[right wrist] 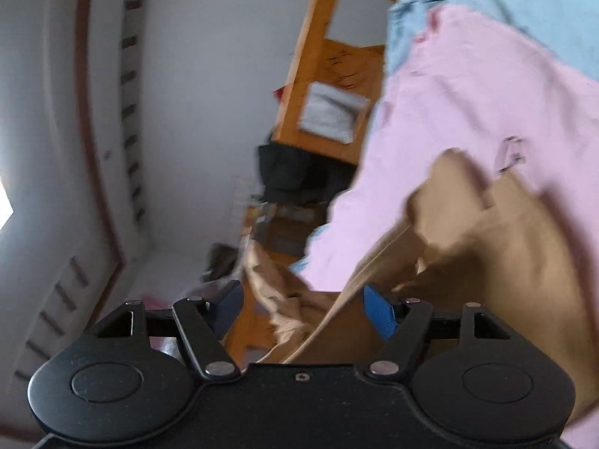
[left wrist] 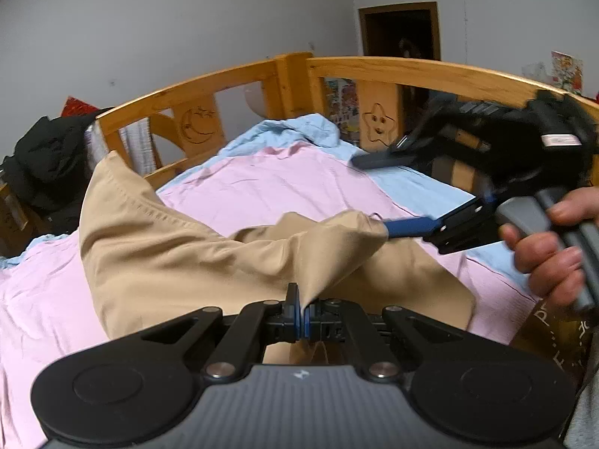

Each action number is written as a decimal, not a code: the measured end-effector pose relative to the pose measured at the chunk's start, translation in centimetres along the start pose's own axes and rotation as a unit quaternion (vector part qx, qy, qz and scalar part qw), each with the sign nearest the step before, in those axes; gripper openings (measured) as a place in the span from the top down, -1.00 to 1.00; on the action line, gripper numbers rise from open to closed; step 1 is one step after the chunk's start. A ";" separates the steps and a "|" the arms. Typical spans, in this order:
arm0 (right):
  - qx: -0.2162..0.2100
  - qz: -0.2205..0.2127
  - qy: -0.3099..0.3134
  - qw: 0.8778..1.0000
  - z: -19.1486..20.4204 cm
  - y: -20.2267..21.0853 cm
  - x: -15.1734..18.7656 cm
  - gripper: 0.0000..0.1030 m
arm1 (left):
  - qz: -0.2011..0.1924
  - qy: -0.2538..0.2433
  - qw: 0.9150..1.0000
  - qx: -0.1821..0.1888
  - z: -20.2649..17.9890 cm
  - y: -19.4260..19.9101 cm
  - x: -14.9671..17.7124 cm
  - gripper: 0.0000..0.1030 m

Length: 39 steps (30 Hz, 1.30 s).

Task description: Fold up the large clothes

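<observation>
A tan garment [left wrist: 179,250] lies partly lifted over a pink sheet [left wrist: 262,187] on the bed. My left gripper [left wrist: 301,320] is shut on an edge of the tan garment, which rises from its pads. In the left wrist view my right gripper [left wrist: 378,194] is at the right, held by a hand, jaws apart; its lower blue finger [left wrist: 408,226] touches a raised fold of the garment. In the right wrist view the right gripper [right wrist: 303,308] is open, with tan garment [right wrist: 486,243] between and beyond its fingers. That view is blurred.
A wooden bed rail [left wrist: 411,71] with moon and star cut-outs runs along the far side. A light blue sheet [left wrist: 299,127] lies under the pink one. A dark jacket [left wrist: 41,161] hangs at the left. A dark doorway [left wrist: 400,30] is in the back wall.
</observation>
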State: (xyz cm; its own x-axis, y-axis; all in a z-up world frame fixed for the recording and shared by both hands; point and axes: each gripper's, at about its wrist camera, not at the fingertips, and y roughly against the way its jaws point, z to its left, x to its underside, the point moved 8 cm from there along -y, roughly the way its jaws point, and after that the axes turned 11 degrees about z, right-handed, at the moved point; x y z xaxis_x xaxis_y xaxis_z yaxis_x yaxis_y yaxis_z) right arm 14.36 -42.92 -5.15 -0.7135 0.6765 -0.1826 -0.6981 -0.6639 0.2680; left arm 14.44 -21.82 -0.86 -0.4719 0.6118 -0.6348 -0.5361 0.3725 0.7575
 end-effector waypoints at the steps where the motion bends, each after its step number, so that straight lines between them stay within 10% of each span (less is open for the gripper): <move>1: 0.021 0.002 0.001 1.000 -0.6 0.0 -0.2 -0.41 | -0.001 -0.005 1.000 0.002 -0.5 -0.2 0.1 0.99; 5: 0.124 0.006 0.026 0.992 -2.8 -0.8 0.1 0.08 | -0.007 -0.022 1.000 0.008 -1.8 -0.5 0.7 0.99; 11: 0.172 -0.021 0.121 0.977 -1.4 0.0 0.2 0.83 | -0.022 -0.054 0.998 0.029 -4.9 -0.9 1.4 1.00; 19: 0.326 -0.024 0.256 0.909 -0.6 1.2 0.6 0.88 | -0.002 -0.074 0.994 0.082 -8.1 -3.3 2.1 1.00; 31: 0.396 0.008 0.251 0.883 -4.6 0.3 0.7 0.88 | 0.025 -0.012 0.992 0.126 -8.4 -6.4 4.3 0.92; 39: 0.426 0.000 0.267 0.865 -4.8 0.3 0.6 0.88 | 0.017 0.032 0.975 0.218 -6.9 -2.4 3.6 0.33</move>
State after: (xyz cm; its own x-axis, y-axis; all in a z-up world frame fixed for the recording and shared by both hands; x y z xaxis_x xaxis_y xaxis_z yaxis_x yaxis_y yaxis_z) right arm 13.43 -44.22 -9.67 -0.7980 0.2830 -0.5321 -0.5631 -0.0353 0.8257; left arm 9.18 -25.29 -5.98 -0.5343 0.5889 -0.6064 -0.1775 0.6233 0.7616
